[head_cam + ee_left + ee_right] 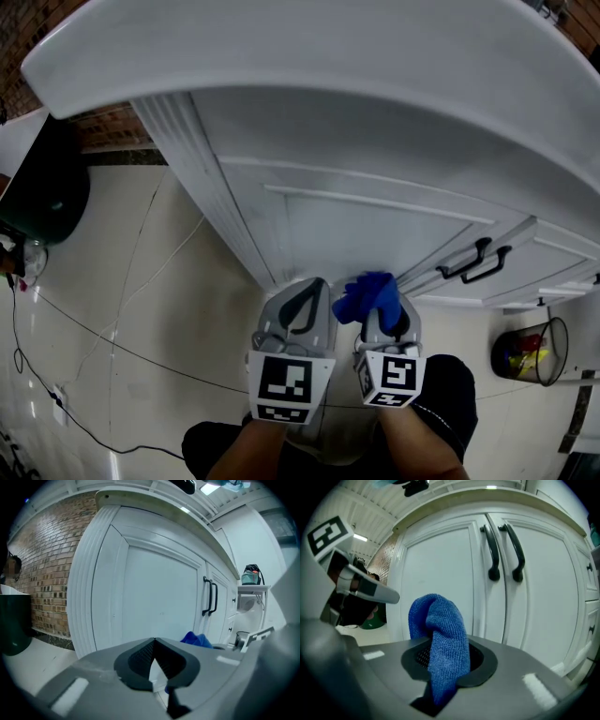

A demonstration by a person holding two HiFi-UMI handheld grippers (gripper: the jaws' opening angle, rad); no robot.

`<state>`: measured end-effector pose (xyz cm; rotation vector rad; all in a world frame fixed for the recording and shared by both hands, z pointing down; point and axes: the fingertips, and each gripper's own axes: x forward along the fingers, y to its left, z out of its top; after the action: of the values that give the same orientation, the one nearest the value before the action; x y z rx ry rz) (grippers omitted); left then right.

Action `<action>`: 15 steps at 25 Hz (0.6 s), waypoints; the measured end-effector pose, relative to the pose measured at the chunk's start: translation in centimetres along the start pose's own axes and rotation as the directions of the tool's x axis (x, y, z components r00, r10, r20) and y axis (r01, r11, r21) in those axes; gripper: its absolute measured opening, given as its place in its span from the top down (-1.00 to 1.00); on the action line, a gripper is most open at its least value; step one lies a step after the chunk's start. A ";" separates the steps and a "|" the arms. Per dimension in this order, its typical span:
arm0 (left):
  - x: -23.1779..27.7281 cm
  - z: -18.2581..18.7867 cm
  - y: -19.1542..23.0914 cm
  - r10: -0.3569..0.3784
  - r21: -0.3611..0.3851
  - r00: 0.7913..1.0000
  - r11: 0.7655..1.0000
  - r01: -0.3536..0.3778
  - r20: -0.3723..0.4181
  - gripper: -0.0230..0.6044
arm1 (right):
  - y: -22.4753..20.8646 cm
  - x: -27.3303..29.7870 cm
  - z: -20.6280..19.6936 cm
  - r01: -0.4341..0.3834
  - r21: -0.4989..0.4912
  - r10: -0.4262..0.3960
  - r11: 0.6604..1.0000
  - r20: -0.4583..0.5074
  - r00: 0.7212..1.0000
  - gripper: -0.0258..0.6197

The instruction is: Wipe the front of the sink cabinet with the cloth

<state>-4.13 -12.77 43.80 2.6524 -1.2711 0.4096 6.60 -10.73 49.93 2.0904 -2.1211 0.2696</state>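
The person is crouching in front of the white sink cabinet, holding both grippers side by side, low down near the bottom of the left-hand door. The right gripper is clamping the blue cloth between its jaws. In the right gripper view the cloth is standing up out of the right gripper with its long axis running along the jaws. The top is flopping over in a rounded fold, and a short tail is hanging out the back. From the head view the bunched end is pointing forward at the door panel, close to it, but I honestly can't tell if it's touching.

The left gripper is sitting just beside it. In its own view the left gripper is closed tip to tip with nothing pinched in it.

The two black door handles are sitting upright where the doors meet, off to the right of the cloth. The sink rim is overhanging everything. A wire waste basket is standing on the floor further right, and there's a brick wall on the left.
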 end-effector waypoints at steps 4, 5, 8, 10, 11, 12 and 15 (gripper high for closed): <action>0.4 -0.7 -0.2 -0.007 -0.018 1.000 1.000 0.006 -0.025 0.91 | 0.1 0.8 -4.3 0.008 -0.015 -0.009 1.000 -0.110 0.994 0.68; 0.4 -0.7 -0.3 -0.010 -0.022 1.000 1.000 0.009 -0.026 0.91 | 0.0 1.0 -5.2 0.009 -0.022 -0.012 1.000 -0.132 0.991 0.68; 0.6 -0.8 -0.5 -0.019 -0.020 0.999 1.000 0.018 -0.030 0.91 | -0.3 1.7 -7.3 0.014 -0.035 -0.021 0.999 -0.191 0.981 0.68; 0.8 -1.0 -0.6 -0.024 -0.017 0.999 1.000 0.024 -0.036 0.91 | -0.4 2.0 -8.0 0.015 -0.037 -0.022 0.999 -0.214 0.977 0.68; 0.9 -1.1 -0.6 -0.027 -0.016 0.999 1.000 0.026 -0.039 0.91 | -0.4 2.0 -8.0 0.012 -0.035 -0.020 0.999 -0.220 0.975 0.68; 0.9 -1.1 -0.6 -0.028 -0.016 0.999 0.999 0.027 -0.042 0.91 | -0.2 1.8 -7.6 0.005 -0.029 -0.011 1.000 -0.219 0.976 0.68; 0.8 -1.1 -0.3 -0.026 -0.026 0.999 0.999 0.024 -0.044 0.91 | 1.2 -0.1 -3.3 -0.056 0.016 0.058 0.998 -0.140 0.988 0.68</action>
<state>-3.57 -12.87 45.13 2.6201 -1.2208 0.4428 5.36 -9.83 53.07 1.9564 -2.1043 0.4240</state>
